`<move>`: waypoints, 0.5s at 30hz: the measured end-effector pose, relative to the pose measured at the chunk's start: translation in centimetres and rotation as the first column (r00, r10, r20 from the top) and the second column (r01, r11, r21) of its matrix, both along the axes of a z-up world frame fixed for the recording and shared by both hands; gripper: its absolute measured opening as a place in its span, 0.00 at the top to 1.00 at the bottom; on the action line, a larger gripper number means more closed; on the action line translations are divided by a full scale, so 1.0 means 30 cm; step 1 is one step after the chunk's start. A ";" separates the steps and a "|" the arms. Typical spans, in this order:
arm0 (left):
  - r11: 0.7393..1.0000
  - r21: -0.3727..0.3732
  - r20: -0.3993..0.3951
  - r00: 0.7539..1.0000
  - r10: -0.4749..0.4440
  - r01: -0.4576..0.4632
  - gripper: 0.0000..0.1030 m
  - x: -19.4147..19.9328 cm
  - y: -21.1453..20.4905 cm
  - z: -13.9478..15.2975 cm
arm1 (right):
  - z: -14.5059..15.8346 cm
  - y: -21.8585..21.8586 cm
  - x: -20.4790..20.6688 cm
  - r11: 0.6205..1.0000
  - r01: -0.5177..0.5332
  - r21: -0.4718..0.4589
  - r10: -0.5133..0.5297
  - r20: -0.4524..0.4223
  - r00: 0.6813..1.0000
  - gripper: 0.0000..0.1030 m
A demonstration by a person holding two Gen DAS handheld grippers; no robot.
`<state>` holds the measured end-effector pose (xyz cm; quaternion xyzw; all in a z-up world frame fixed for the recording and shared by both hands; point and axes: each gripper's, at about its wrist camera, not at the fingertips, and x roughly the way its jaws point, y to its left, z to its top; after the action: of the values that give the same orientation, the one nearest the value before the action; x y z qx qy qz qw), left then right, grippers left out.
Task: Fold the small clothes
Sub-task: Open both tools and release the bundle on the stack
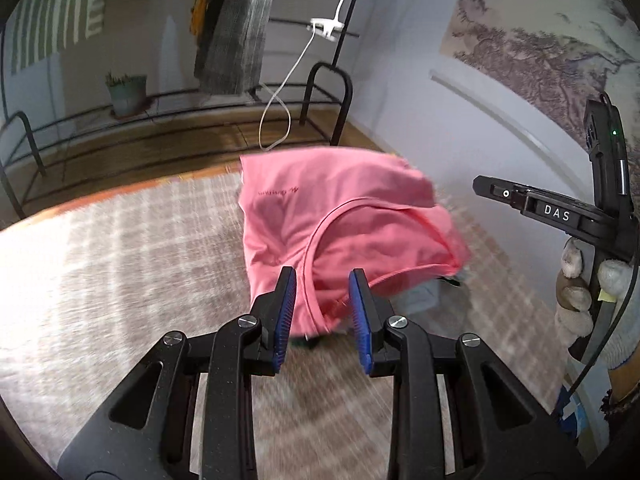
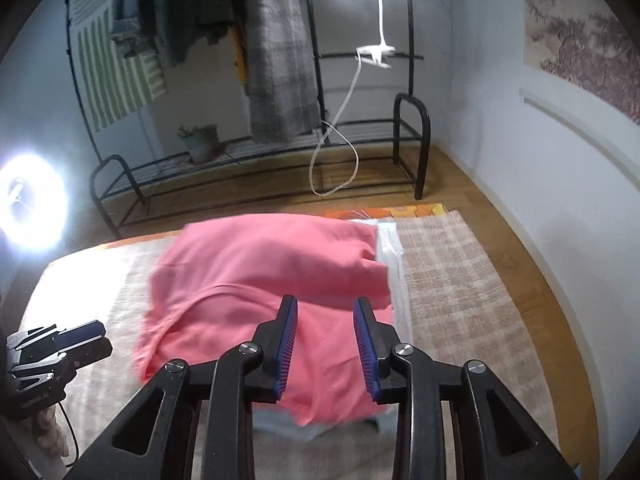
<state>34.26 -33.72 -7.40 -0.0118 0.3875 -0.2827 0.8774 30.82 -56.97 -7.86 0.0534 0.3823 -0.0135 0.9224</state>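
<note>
Both tongs tilt steeply downward toward the pink shirt [image 1: 344,216], which lies bunched on a checked rug [image 1: 120,248] on the floor. The left tongs [image 1: 322,304] stand spread, pinching nothing, the shirt's neckline edge showing between the blue pads. The right tongs [image 2: 325,332] stand likewise parted above the shirt, gripping nothing.

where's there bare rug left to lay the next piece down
Bare rug runs to the right of the pink shirt, out to the wood floor. More lies left of the shirt in the left wrist view. The middle is crowded: shirt over pale clothes, both grippers open over it.
</note>
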 end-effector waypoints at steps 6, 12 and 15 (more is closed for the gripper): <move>1.000 0.009 0.072 0.997 -0.003 0.002 0.68 -0.181 0.094 0.157 | 0.143 0.110 -0.181 1.000 -0.006 -0.004 0.006 0.044 0.999 0.68; 1.000 -0.004 0.131 0.991 -0.013 0.013 0.59 -0.393 0.207 0.278 | 0.265 0.210 -0.414 1.000 0.014 0.006 -0.015 0.100 0.995 0.54; 1.000 -0.013 0.157 0.988 -0.016 0.018 0.52 -0.481 0.256 0.317 | 0.308 0.254 -0.511 0.999 0.039 -0.001 -0.039 0.111 0.993 0.51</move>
<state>19.84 -26.05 2.11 0.0076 0.3154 -0.2928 0.9026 15.49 -49.34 1.39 0.0602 0.3291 -0.0291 0.9419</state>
